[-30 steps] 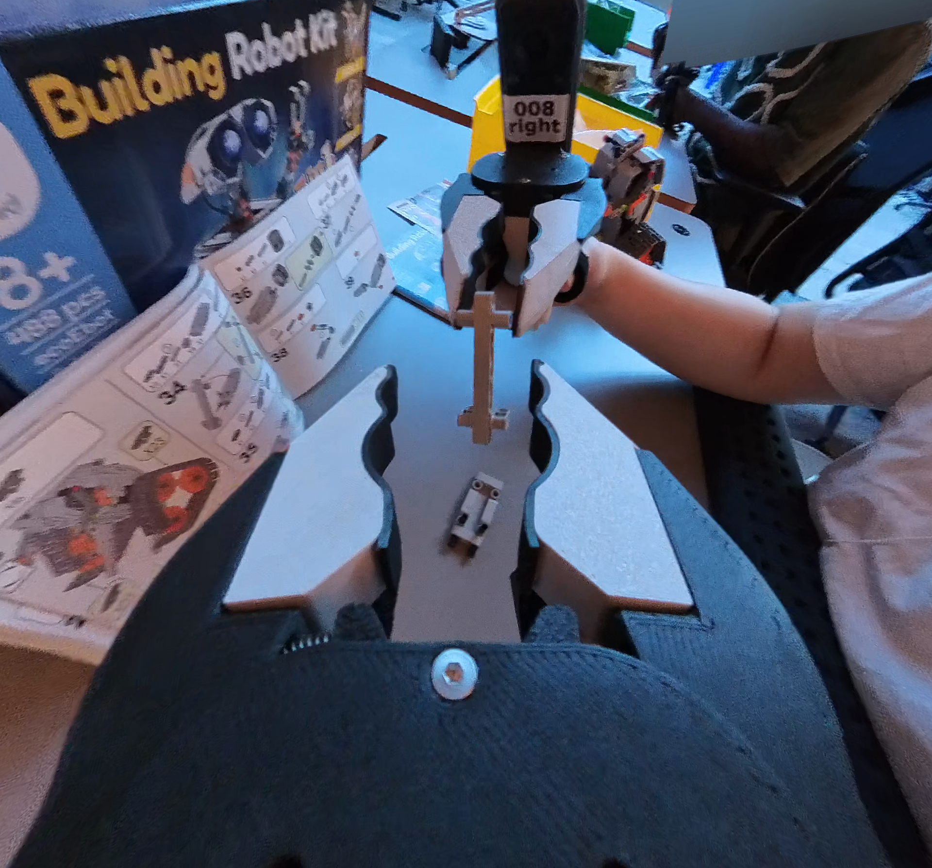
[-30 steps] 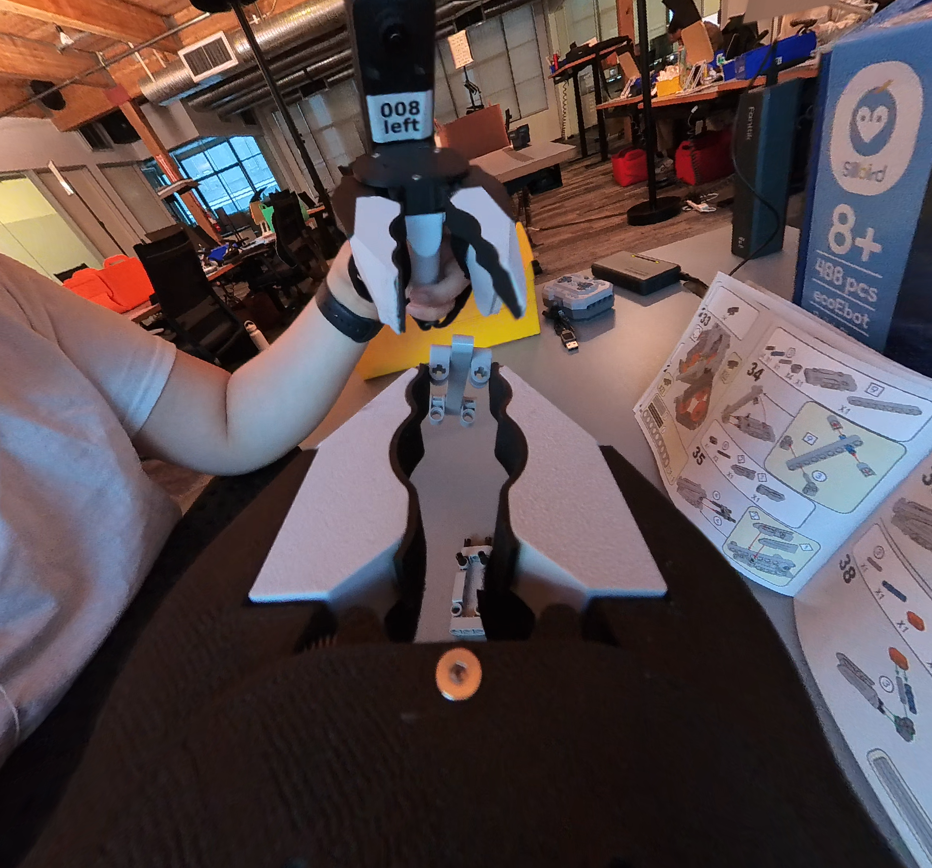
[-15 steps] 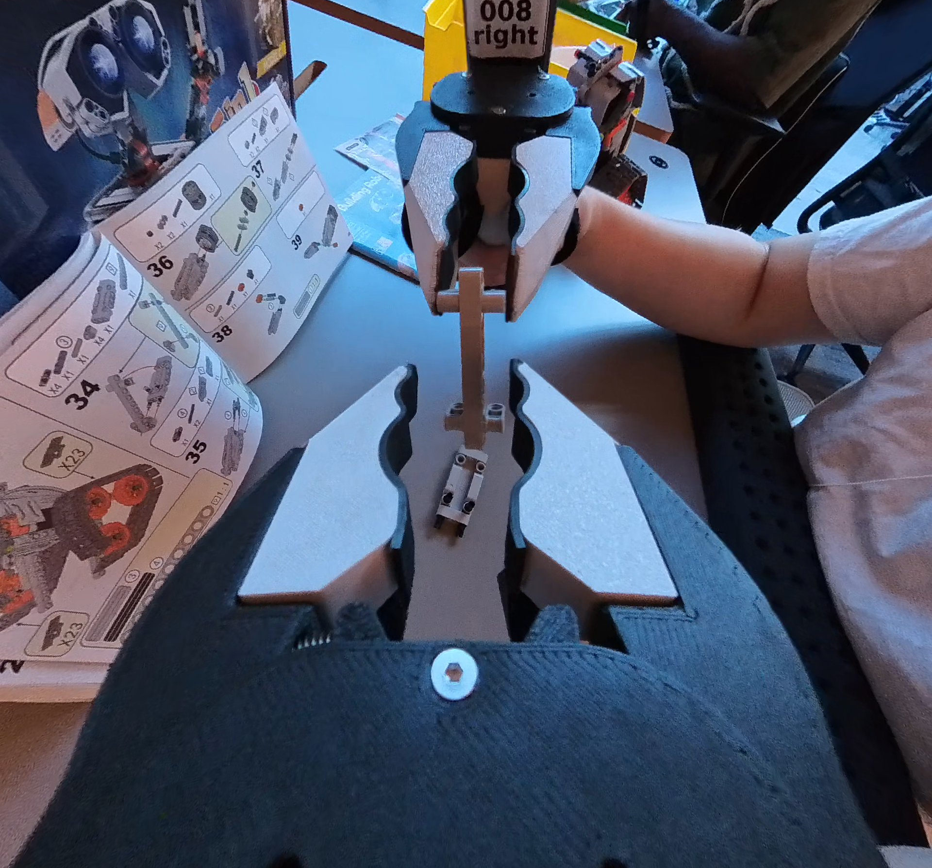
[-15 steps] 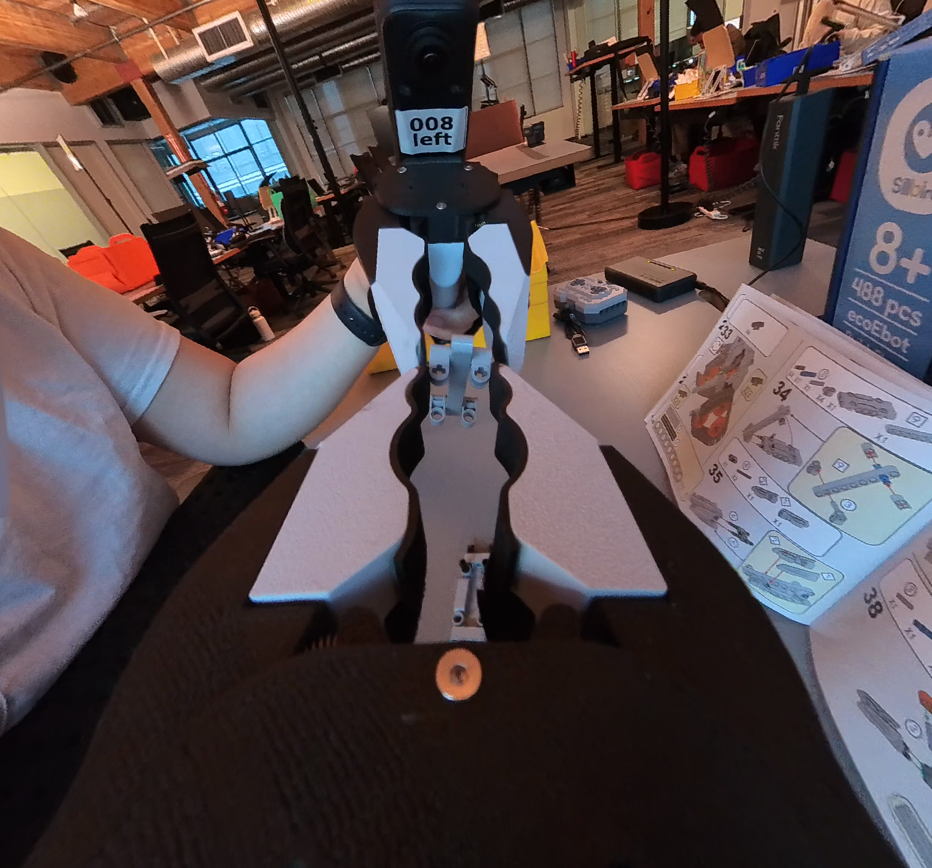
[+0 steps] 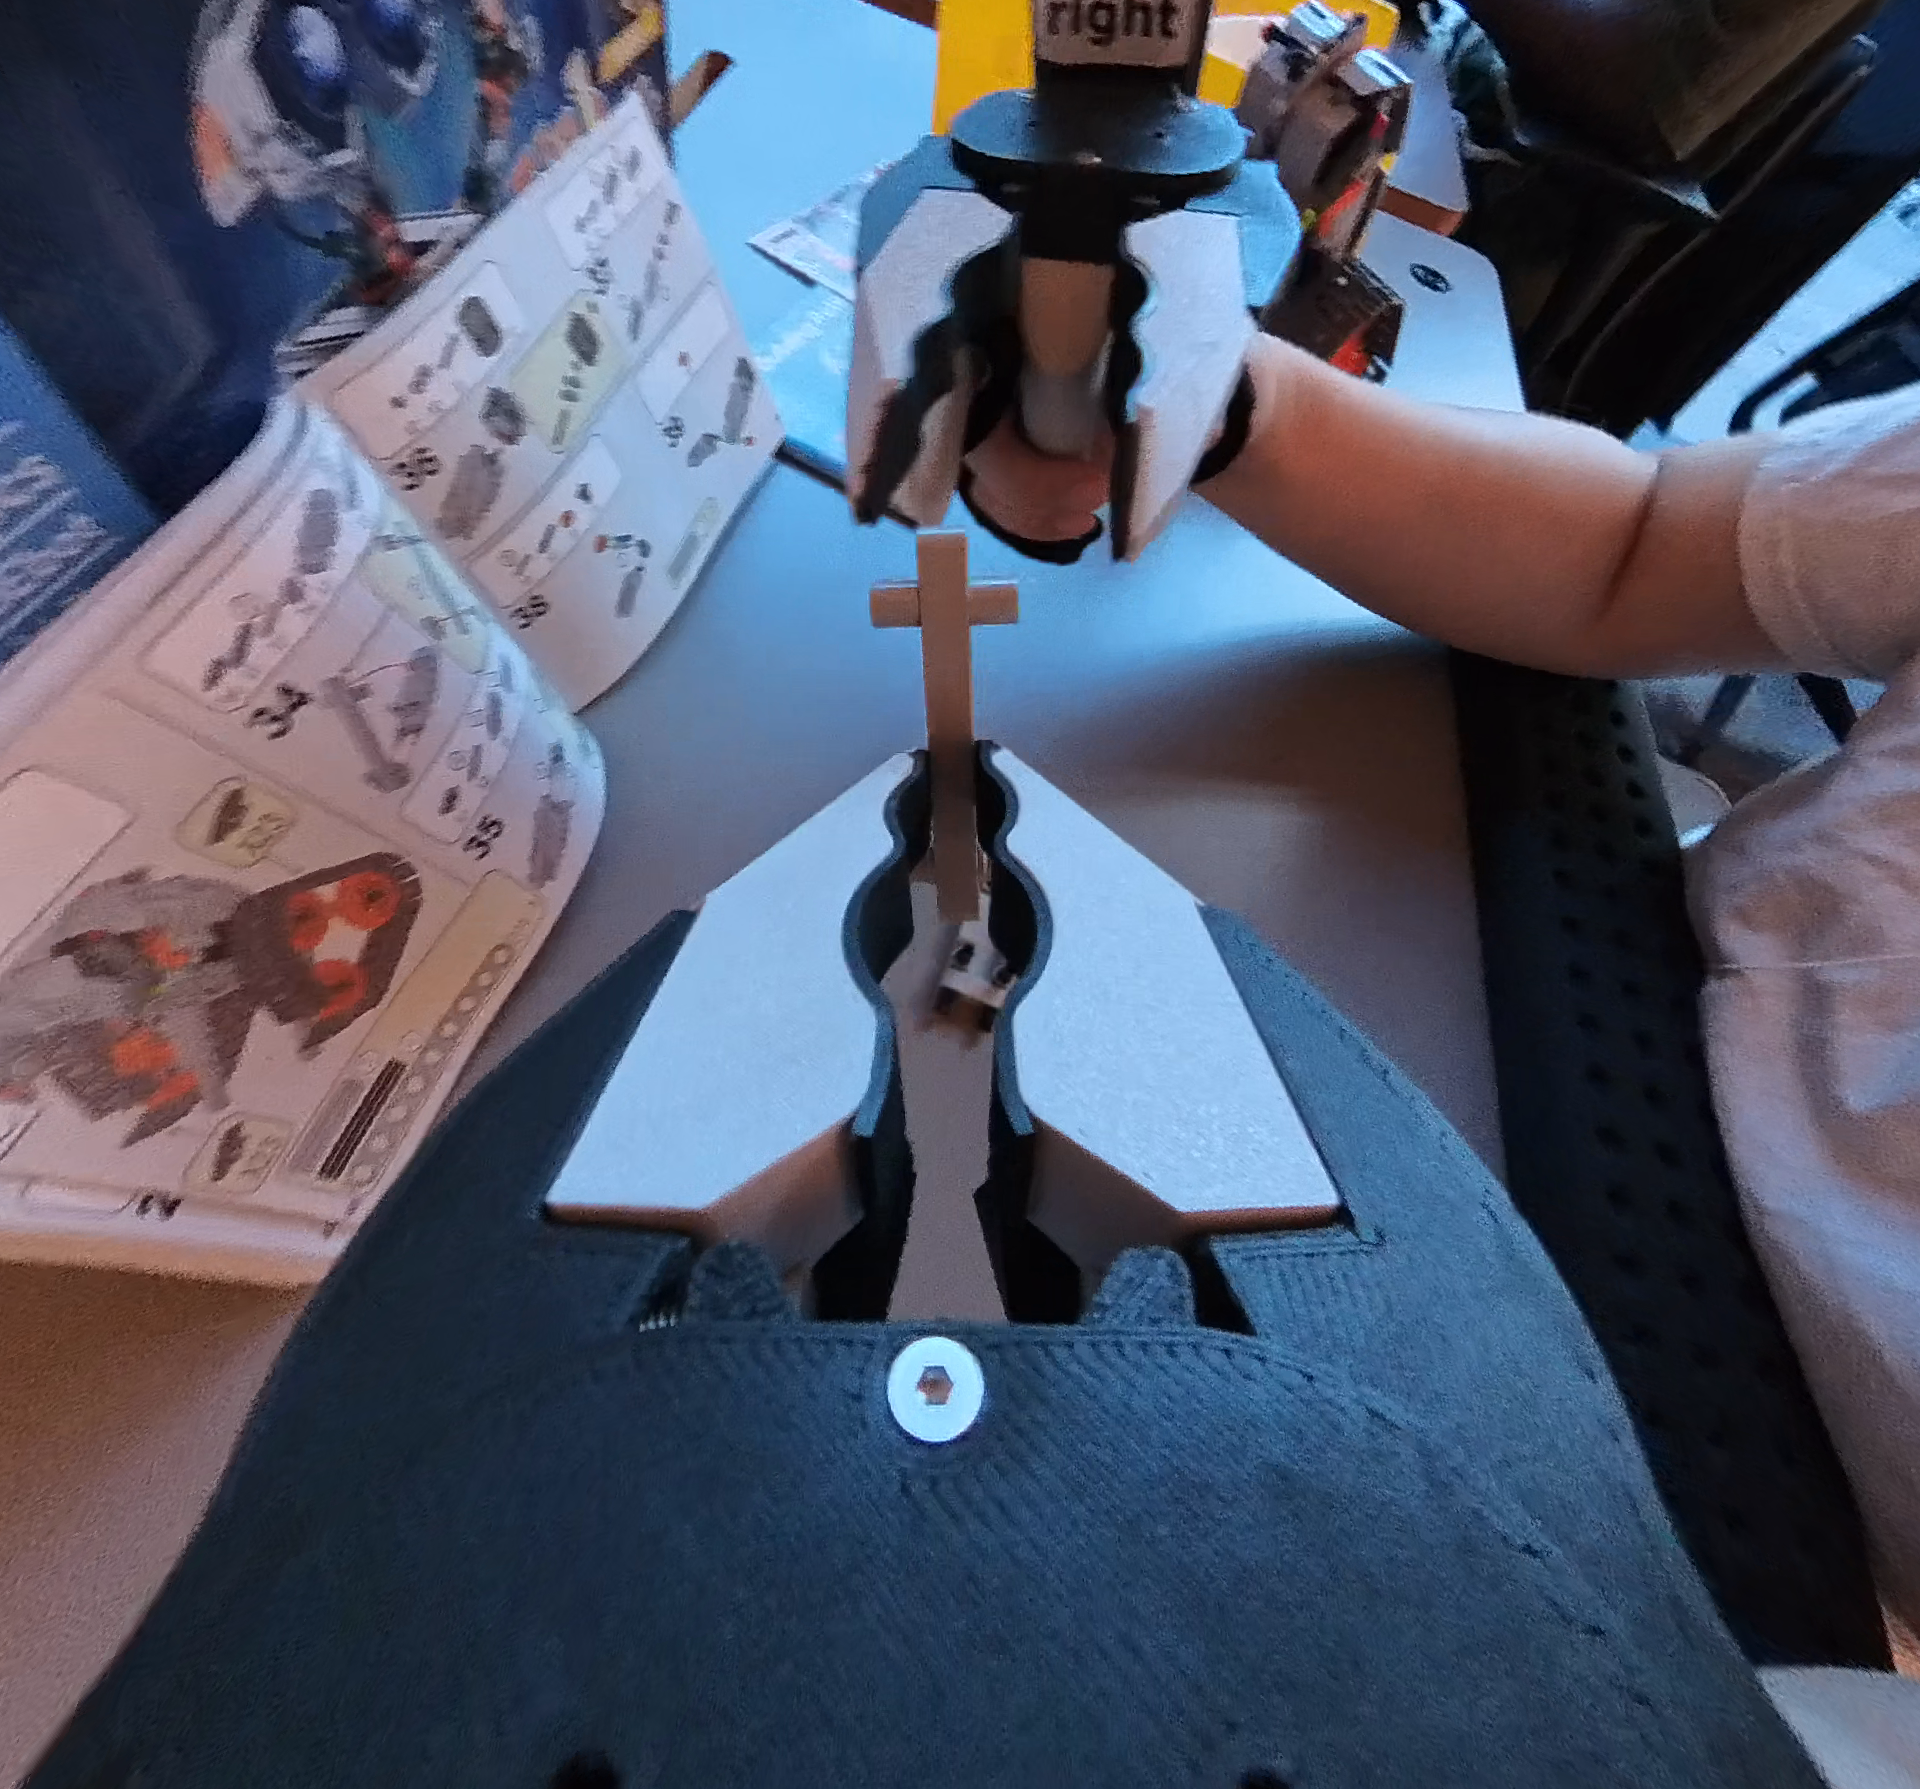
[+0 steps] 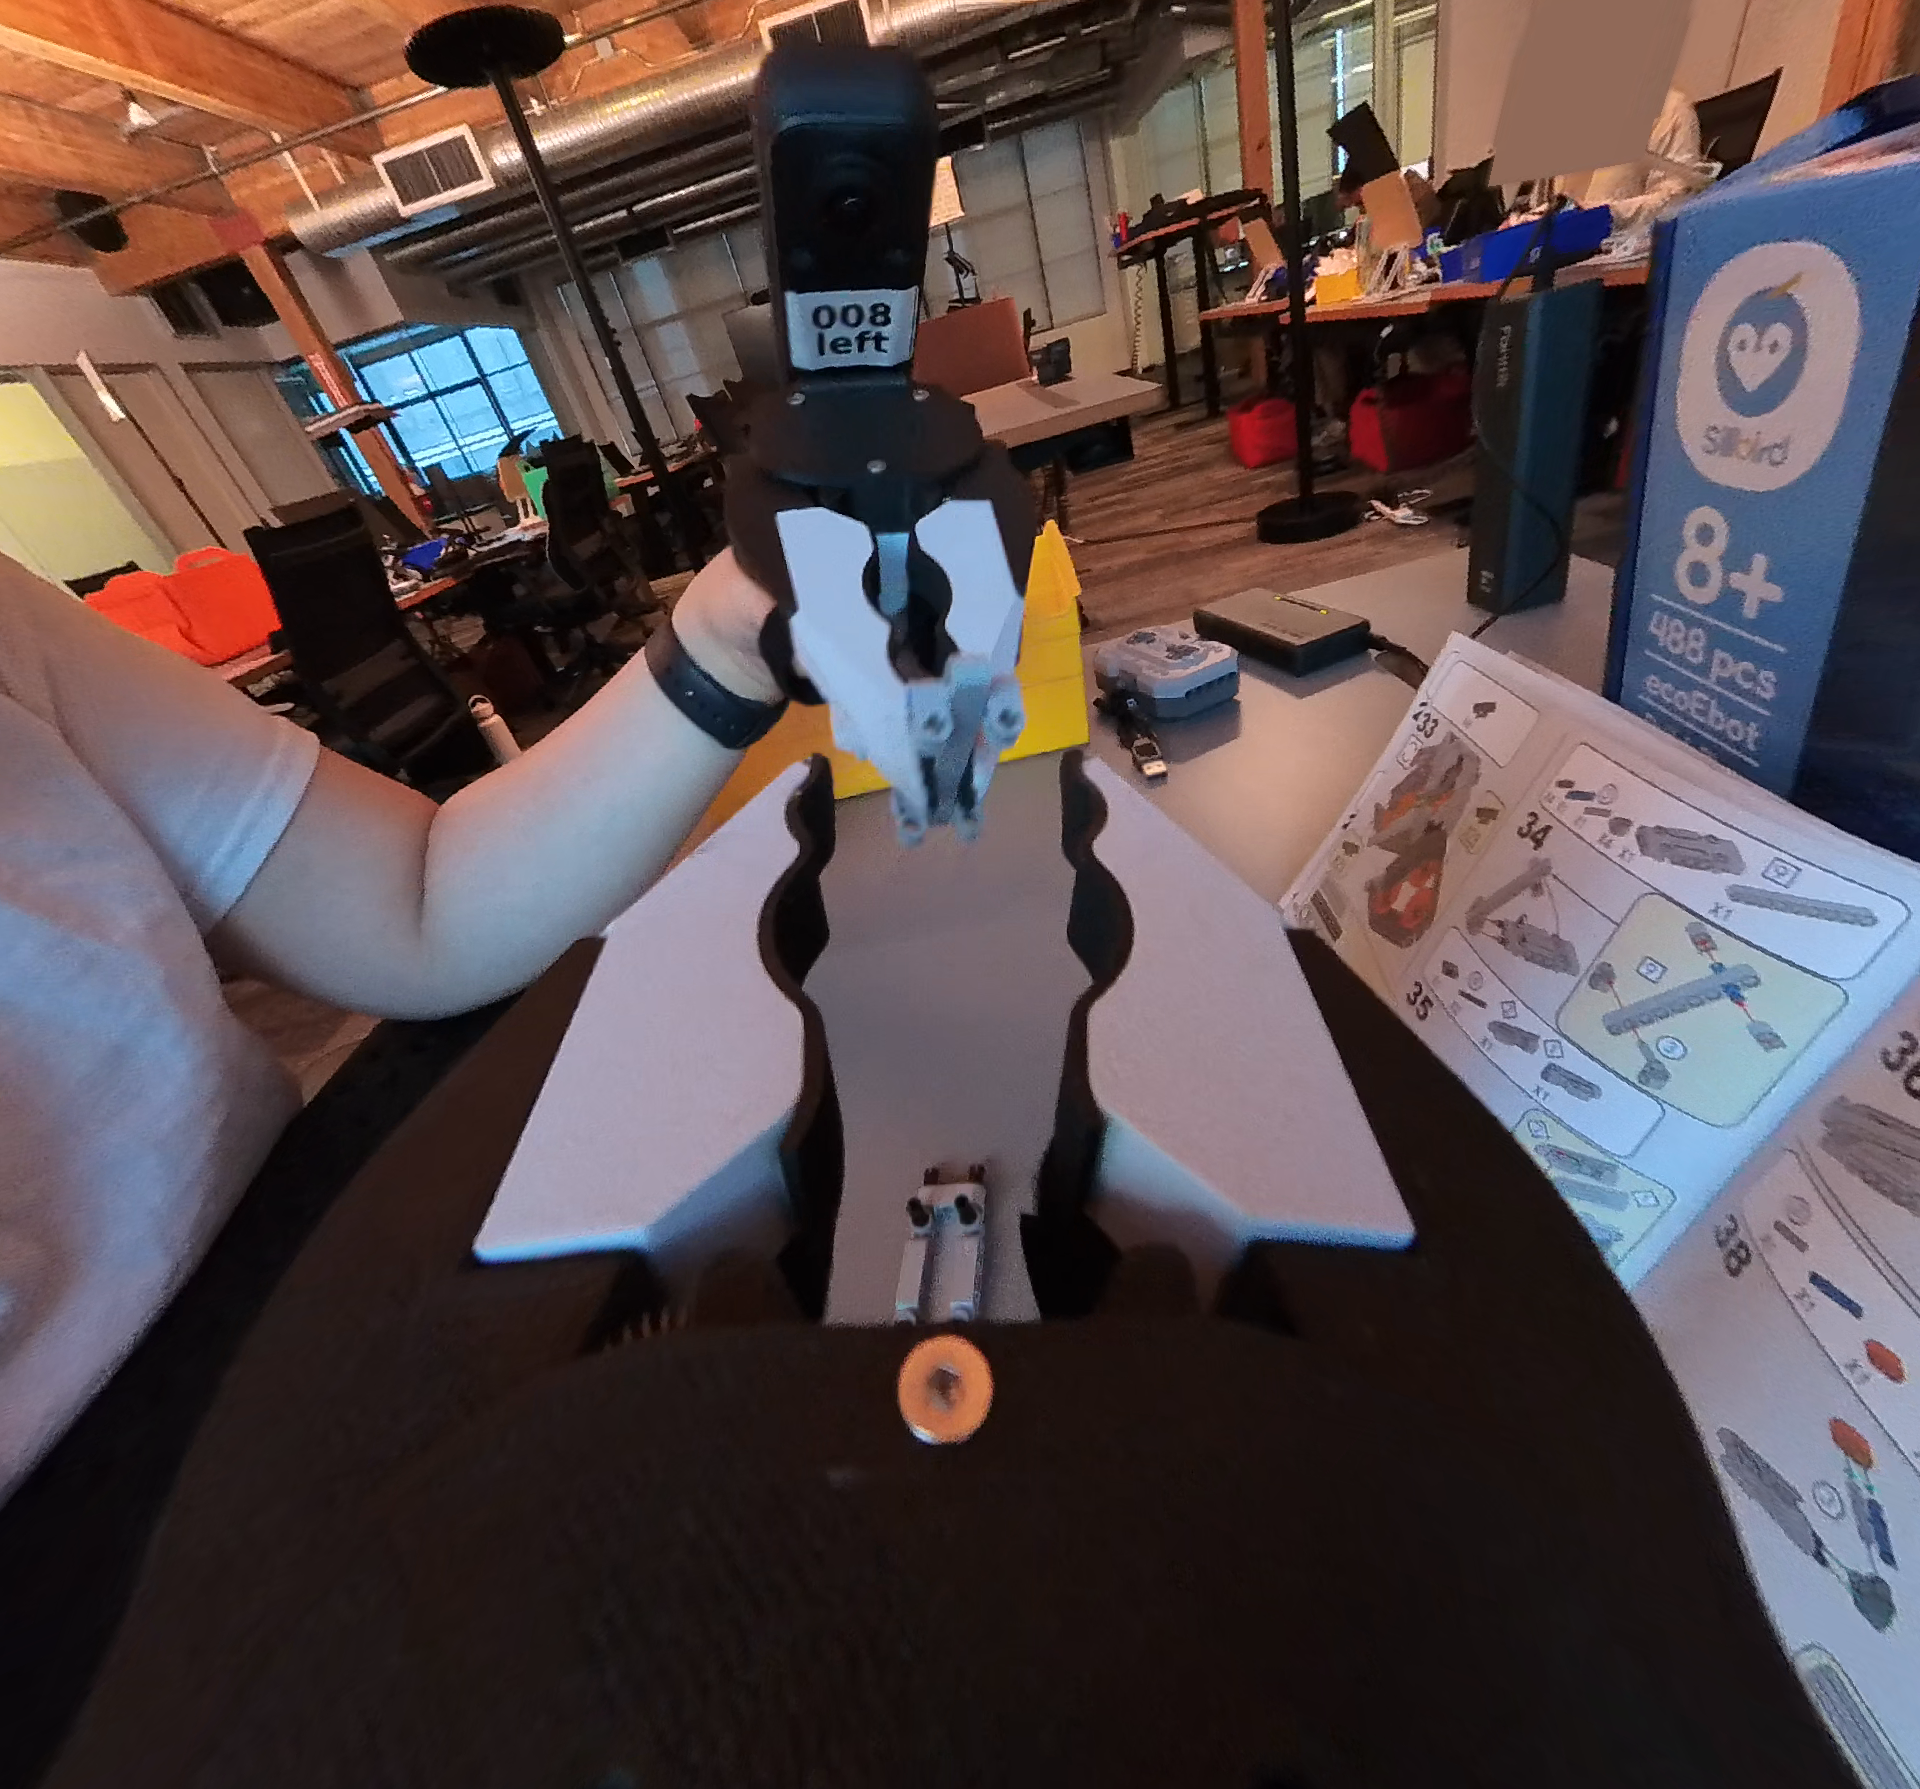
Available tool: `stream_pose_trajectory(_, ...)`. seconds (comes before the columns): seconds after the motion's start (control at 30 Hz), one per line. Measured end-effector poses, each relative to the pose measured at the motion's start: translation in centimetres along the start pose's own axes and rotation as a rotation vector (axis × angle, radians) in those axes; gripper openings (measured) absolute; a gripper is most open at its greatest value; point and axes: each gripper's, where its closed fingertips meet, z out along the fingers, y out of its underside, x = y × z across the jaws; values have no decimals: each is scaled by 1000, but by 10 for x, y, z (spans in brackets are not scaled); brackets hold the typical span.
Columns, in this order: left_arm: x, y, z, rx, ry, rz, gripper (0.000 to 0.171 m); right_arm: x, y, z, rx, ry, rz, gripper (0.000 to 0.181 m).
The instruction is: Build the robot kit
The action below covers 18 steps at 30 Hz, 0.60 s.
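Observation:
My left gripper [image 5: 948, 760] is shut on a grey cross-shaped beam assembly [image 5: 943, 638], which sticks out forward past its fingertips above the grey table [image 5: 1195, 752]. A small grey brick piece [image 5: 966, 983] lies on the table below, between the fingers. My right gripper [image 6: 945, 783] is open and empty, facing the left gripper [image 6: 940, 773] closely, just clear of the assembly [image 6: 951, 731]. The small piece [image 6: 940, 1246] lies between the right fingers near their base. In the left wrist view the right gripper [image 5: 1008, 524] stands open just beyond the assembly's cross end.
An open instruction booklet [image 5: 416, 596] lies beside the grippers and also shows in the right wrist view [image 6: 1621, 960]. A blue kit box [image 6: 1766, 513] stands behind it. A yellow bin [image 5: 987, 25], a grey hub [image 6: 1164, 674] and a black box [image 6: 1283, 633] sit farther back. One gripper's finger ends stand about 4 cm off the other's.
The left gripper has moved forward and shut on the beam assembly. The right gripper has opened, let go of the assembly and drawn back a little.

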Motion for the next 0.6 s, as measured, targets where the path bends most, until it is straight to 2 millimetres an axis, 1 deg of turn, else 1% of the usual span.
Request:
stream_pose_trajectory(0.13, -26, -4, -24, 90, -74, -126, 6, 8, 2, -9, -16, 19, 13, 41)
stream_pose_trajectory(0.27, -39, -3, -42, 163, -77, -229, 6, 13, 15, -11, -98, 53, -24, 40)
stream_pose_trajectory(0.4, -42, -1, -46, 171, -76, -248, 6, 12, 21, -10, -133, 46, -31, 38)
stream_pose_trajectory(0.53, -43, 7, -41, 122, -77, -320, 6, 14, 26, -10, -145, 44, -19, 37)
stream_pose_trajectory(0.6, -41, 5, -40, 124, -60, -339, 6, 14, 26, -9, -144, 42, -15, 37)
